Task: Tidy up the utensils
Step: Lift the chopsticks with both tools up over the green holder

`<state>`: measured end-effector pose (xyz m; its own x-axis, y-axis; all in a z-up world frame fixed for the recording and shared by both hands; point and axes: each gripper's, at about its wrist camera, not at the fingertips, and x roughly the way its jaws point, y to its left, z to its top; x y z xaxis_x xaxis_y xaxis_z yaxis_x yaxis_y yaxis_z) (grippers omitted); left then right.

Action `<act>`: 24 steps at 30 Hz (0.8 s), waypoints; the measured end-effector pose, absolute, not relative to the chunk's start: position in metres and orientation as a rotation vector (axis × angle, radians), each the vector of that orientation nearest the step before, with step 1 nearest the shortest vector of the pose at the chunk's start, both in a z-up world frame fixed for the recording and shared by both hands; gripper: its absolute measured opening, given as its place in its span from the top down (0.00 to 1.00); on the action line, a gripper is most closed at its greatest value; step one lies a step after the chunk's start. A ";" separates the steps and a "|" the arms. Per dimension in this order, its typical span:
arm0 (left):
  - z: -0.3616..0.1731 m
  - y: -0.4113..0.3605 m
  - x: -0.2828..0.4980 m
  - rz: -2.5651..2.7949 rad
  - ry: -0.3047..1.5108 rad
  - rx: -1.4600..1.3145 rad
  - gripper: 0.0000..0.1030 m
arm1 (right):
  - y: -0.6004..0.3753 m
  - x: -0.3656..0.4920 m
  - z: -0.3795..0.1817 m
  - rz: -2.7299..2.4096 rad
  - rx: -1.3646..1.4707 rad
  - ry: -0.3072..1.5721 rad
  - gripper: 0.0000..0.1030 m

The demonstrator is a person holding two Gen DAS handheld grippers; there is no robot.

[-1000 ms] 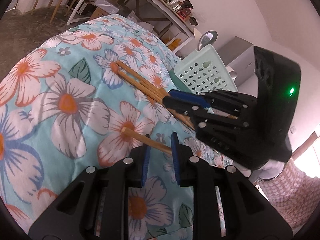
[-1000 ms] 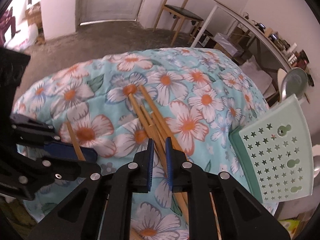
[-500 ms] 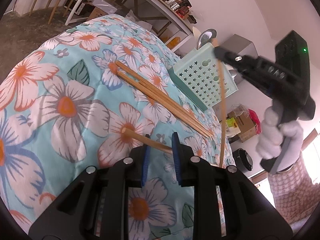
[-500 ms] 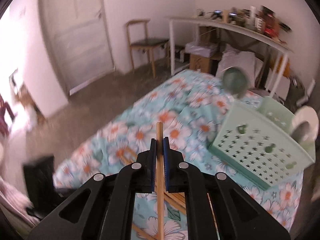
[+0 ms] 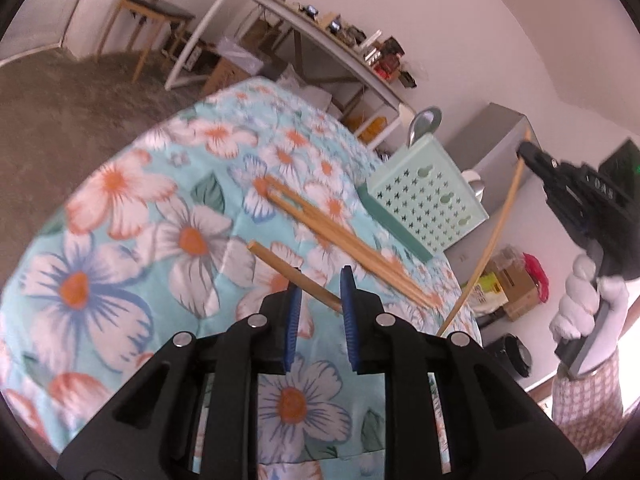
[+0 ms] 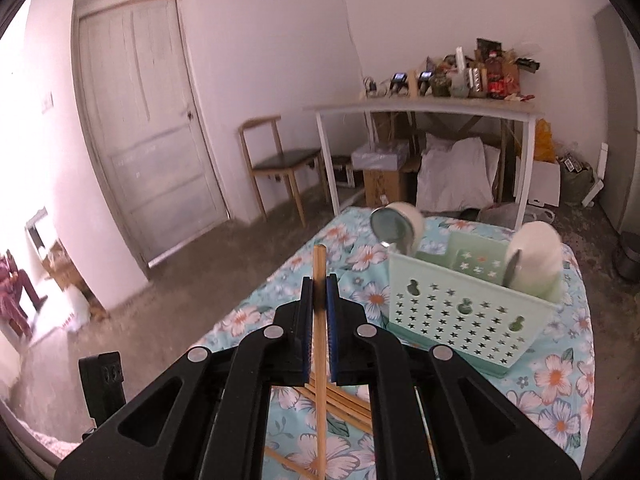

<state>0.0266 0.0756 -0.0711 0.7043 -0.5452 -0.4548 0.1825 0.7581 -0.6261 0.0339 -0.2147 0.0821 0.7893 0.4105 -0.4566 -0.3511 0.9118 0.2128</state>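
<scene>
Left gripper (image 5: 318, 294) low over the floral cloth (image 5: 120, 264), blue pads (image 5: 294, 312) set a little apart, a chopstick (image 5: 294, 274) lying slantwise between them; its near end sits against the right pad, the left pad looks clear of it, so whether it is truly pinched cannot be told from this view. The jaws have just been closing a little with that stick in the gap. Just beyond, a loose bundle of chopsticks (image 5: 340, 236) lies on the cloth, running diagonally toward the green basket (image 5: 424, 204). Basket stands near the table's far edge, star-shaped holes in its wall, a metal spoon (image 5: 424, 122) upright behind it. To the right, off the table edge, the right gripper (image 5: 528, 154) is held up in the air by a white-gloved hand (image 5: 580, 304) with a checked sleeve below. Right wrist view: right gripper (image 6: 319, 292) clenched on a single chopstick (image 6: 320, 344), pads tight against both sides, stick upright through the jaws with its top end poking above the tips. Below it, the bundle (image 6: 344, 400) on the cloth. Ahead and right, the basket (image 6: 460, 308) with a spoon (image 6: 394, 230) and white round items (image 6: 534, 260) standing in its compartments. Farther off: a wooden chair (image 6: 280, 160), a white shelf table (image 6: 424, 108) cluttered on top, a door (image 6: 148, 128).
</scene>
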 end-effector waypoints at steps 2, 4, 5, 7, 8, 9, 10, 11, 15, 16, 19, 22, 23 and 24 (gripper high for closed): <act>-0.059 0.074 0.022 -0.417 0.642 -0.565 0.84 | -0.228 0.020 0.086 0.403 0.145 0.470 0.94; -0.045 0.071 0.019 -0.400 0.609 -0.540 0.86 | -0.239 0.007 0.088 0.388 0.164 0.427 0.94; -0.038 0.068 0.018 -0.393 0.595 -0.526 0.87 | -0.246 0.000 0.090 0.380 0.172 0.402 0.94; -0.022 0.067 0.014 -0.382 0.566 -0.500 0.88 | -0.258 -0.011 0.090 0.367 0.189 0.368 0.94; -0.015 0.066 0.013 -0.379 0.555 -0.492 0.89 | -0.263 -0.016 0.090 0.362 0.195 0.358 0.94; -0.004 0.064 0.011 -0.376 0.537 -0.477 0.90 | -0.268 -0.021 0.089 0.354 0.201 0.346 0.94; 0.006 0.062 0.009 -0.373 0.520 -0.458 0.91 | -0.272 -0.025 0.087 0.346 0.202 0.338 0.94; 0.015 0.059 0.008 -0.371 0.501 -0.437 0.91 | -0.276 -0.029 0.086 0.337 0.201 0.330 0.94; 0.055 0.050 0.001 -0.372 0.413 -0.367 0.95 | -0.292 -0.042 0.084 0.308 0.214 0.299 0.94; 0.063 0.048 0.000 -0.370 0.395 -0.352 0.95 | -0.295 -0.047 0.084 0.306 0.216 0.293 0.94; 0.092 0.038 0.001 -0.383 0.338 -0.324 0.95 | -0.302 -0.059 0.086 0.302 0.222 0.265 0.94; 0.120 0.030 0.003 -0.397 0.280 -0.307 0.95 | -0.307 -0.067 0.090 0.305 0.229 0.239 0.94; 0.130 0.027 0.003 -0.404 0.257 -0.304 0.95 | -0.309 -0.070 0.091 0.306 0.230 0.229 0.94; 0.140 0.023 0.005 -0.410 0.233 -0.297 0.95 | -0.311 -0.071 0.093 0.307 0.232 0.220 0.94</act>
